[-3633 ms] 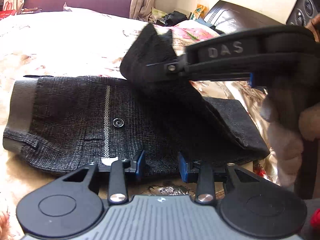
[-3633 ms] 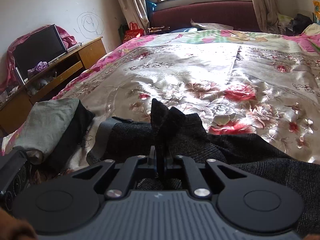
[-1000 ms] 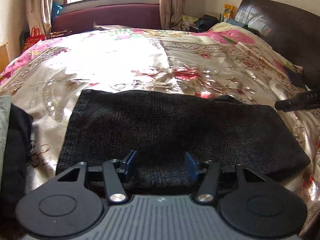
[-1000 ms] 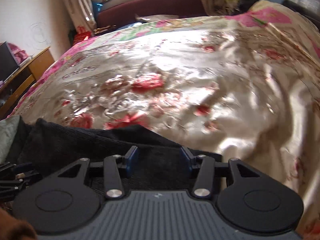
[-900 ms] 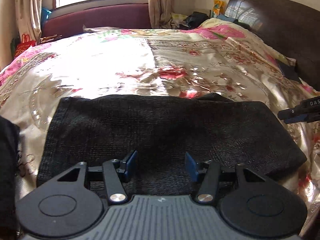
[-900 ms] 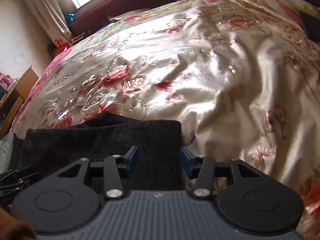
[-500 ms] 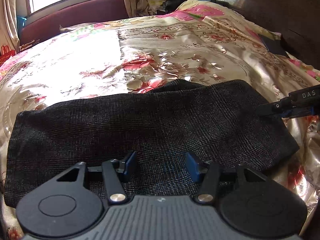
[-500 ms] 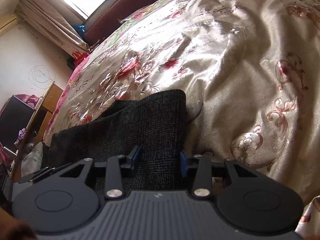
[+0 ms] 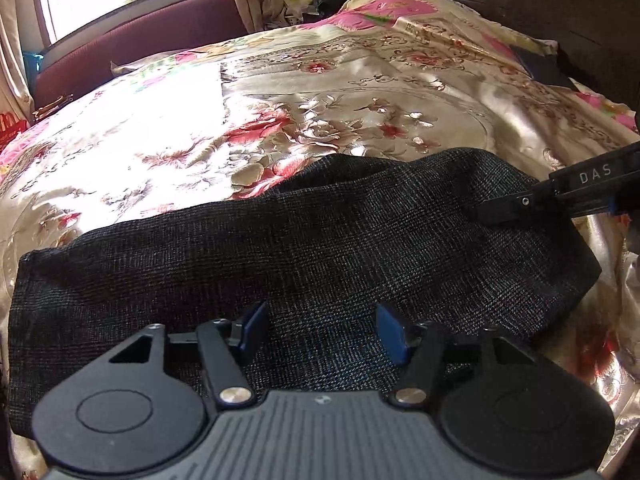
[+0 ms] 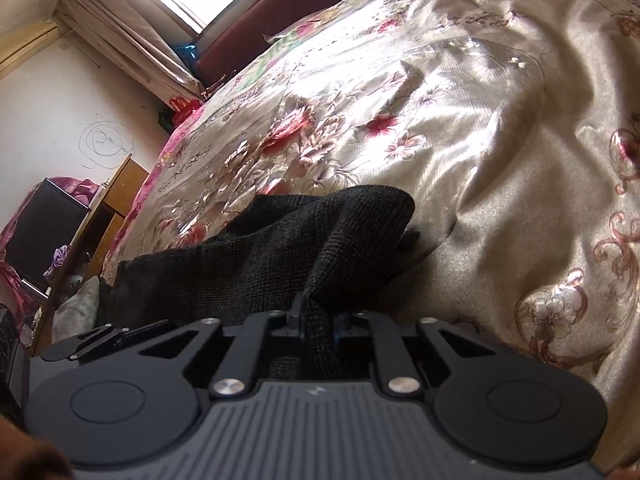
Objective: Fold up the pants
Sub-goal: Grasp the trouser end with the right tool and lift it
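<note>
The dark grey checked pants (image 9: 320, 240) lie folded into a long band across the floral bedspread (image 9: 320, 100). My left gripper (image 9: 320, 320) hovers over their near edge. Its jaws are opening, with cloth beneath them and nothing pinched. At the band's right end my right gripper (image 9: 480, 214) comes in from the right. In the right wrist view the right gripper (image 10: 316, 320) is closing, and its pads pinch a raised fold of the pants (image 10: 320, 232). The left gripper's fingers (image 10: 100, 336) show at that view's left edge.
A dark headboard (image 9: 560, 20) runs along the bed's right side. A maroon window seat (image 9: 140, 48) lies at the far end. A wooden cabinet with a black screen (image 10: 60, 232) stands left of the bed. A grey cloth pile (image 10: 80, 308) lies near the pants' left end.
My right gripper dropped onto the pants' right end and closed on it, bunching the cloth into a fold. My left gripper slid right along the near edge, its jaws a little wider.
</note>
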The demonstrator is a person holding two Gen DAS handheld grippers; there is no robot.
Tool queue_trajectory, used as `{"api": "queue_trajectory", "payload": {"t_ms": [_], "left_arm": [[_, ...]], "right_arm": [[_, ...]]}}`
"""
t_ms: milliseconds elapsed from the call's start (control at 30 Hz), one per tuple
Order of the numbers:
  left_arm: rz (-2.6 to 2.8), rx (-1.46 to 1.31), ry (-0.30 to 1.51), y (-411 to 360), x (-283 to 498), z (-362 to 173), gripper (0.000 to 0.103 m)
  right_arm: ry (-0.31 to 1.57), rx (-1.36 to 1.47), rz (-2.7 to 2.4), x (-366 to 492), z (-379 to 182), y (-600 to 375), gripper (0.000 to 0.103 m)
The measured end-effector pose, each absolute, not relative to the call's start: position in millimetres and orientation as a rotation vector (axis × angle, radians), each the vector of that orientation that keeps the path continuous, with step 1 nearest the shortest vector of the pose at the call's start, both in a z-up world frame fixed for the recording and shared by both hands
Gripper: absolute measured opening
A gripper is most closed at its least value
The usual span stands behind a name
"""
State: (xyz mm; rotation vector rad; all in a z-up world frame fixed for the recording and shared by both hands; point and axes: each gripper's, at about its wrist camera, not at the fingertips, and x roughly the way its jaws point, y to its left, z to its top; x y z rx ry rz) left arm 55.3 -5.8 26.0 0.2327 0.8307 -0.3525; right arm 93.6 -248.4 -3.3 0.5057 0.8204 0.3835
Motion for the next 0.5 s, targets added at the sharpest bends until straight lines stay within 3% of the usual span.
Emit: {"api": "queue_trajectory", "payload": {"t_ms": [500], "left_arm": [[-0.672, 0.265, 0.807, -99.5, 33.0, 24.8, 0.074]], "right_arm": [[0.812, 0.441, 0.063, 37.7, 48.3, -361.2, 0.006]]}}
